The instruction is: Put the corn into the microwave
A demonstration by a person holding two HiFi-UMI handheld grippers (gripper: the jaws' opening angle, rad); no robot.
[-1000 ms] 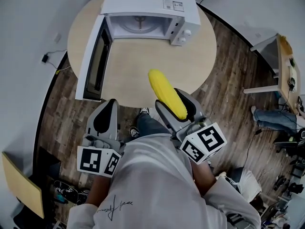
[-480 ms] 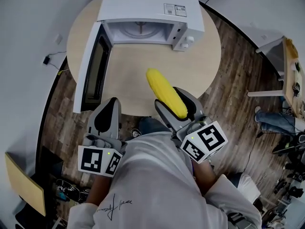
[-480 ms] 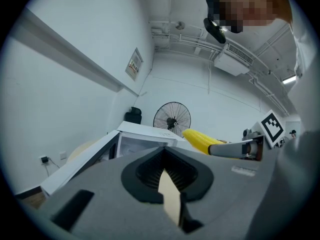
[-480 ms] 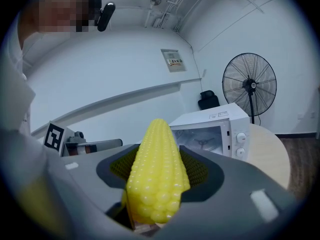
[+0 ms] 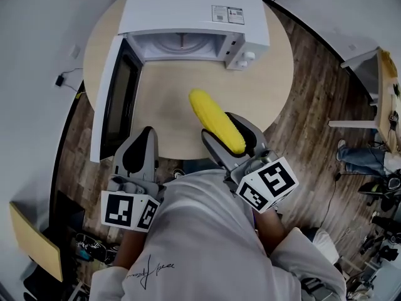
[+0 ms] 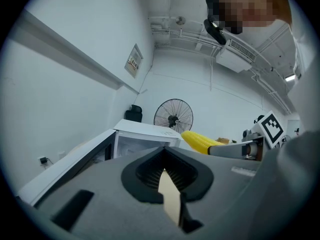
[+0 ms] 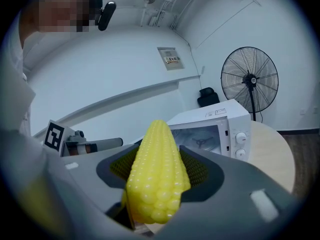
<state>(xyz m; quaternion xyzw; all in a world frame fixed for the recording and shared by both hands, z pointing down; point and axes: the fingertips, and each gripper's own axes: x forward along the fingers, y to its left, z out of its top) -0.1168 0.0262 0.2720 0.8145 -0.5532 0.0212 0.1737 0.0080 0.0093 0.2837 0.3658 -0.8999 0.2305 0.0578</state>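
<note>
Yellow corn [image 5: 216, 121] sits pinched lengthwise between the jaws of the right gripper [image 7: 159, 181]. Its tip pokes forward past the jaw ends, held up above the round wooden table [image 5: 269, 86]. Straight ahead of that gripper stands the white microwave [image 5: 188, 11] — its door [image 5: 116, 99] is swung wide open and reaches back toward the left gripper [image 5: 139, 152]. The open cavity faces both grippers, well apart from the corn. The left gripper hangs near the right one, over the table's near edge, with its jaws pressed together and empty. Beyond the microwave, in the right gripper view, stands a fan [image 7: 249, 81].
</note>
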